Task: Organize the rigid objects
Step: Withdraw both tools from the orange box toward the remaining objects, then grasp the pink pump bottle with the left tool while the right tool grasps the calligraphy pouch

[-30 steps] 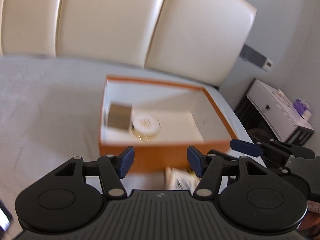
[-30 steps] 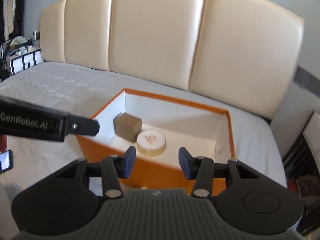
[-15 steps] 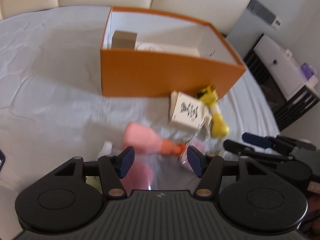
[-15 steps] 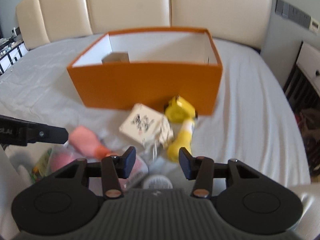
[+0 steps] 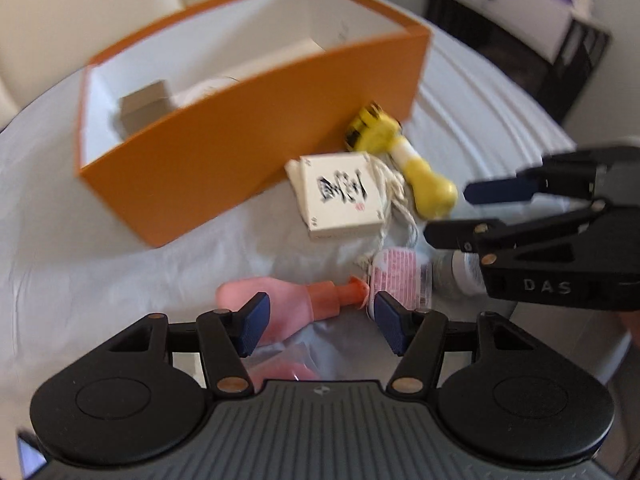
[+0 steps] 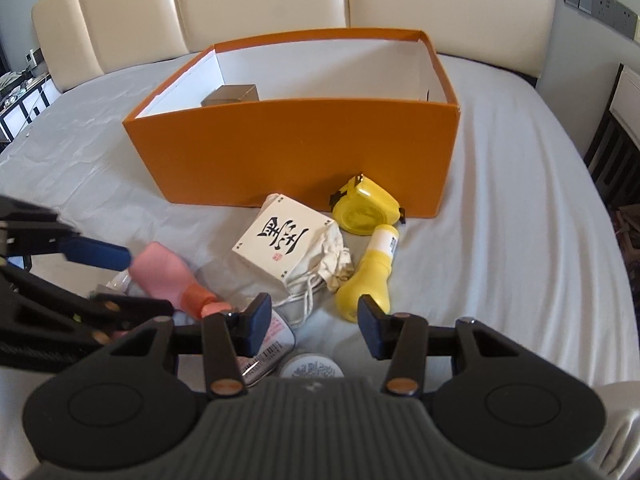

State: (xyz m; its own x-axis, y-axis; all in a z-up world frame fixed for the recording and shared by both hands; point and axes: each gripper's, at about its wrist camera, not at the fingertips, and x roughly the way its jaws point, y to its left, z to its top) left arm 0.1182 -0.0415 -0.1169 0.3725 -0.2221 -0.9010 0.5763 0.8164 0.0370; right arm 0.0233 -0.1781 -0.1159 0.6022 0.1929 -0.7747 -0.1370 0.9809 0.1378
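On the bed [image 6: 500,184], in front of the cream headboard, one orange box [image 6: 296,156] stands open, and inside it I count one small brown cube [image 6: 234,95] near its left end; from the left wrist a pale round thing shows blurred beside the cube.

Loose things lie in front of the box, left to right: one pink bottle [image 6: 166,274] with an orange neck, one white square box [image 6: 282,242] with black brush characters and a small red seal, lying on one cream drawstring pouch [image 6: 326,268], one yellow tape measure [image 6: 364,208] touching the orange box's front wall, and one yellow bottle [image 6: 370,280] with a white label just below it. Nearest the right camera sit one flat pink packet [image 6: 268,348] with a barcode and one round white lid [image 6: 310,368] with print too small to read.

Two claws are at work, both holding nothing. The left claw [image 5: 318,322] hangs with its blue pads apart over the pink bottle's neck. The right claw [image 6: 314,328] stands partly spread, nothing between its pads, above the packet and lid.

A second ago both cameras looked down into the box at cube and round tin; now both have dropped and tilted toward the loose pile. The openings have not changed.

Readable writing: "DAS" on the right claw's side.
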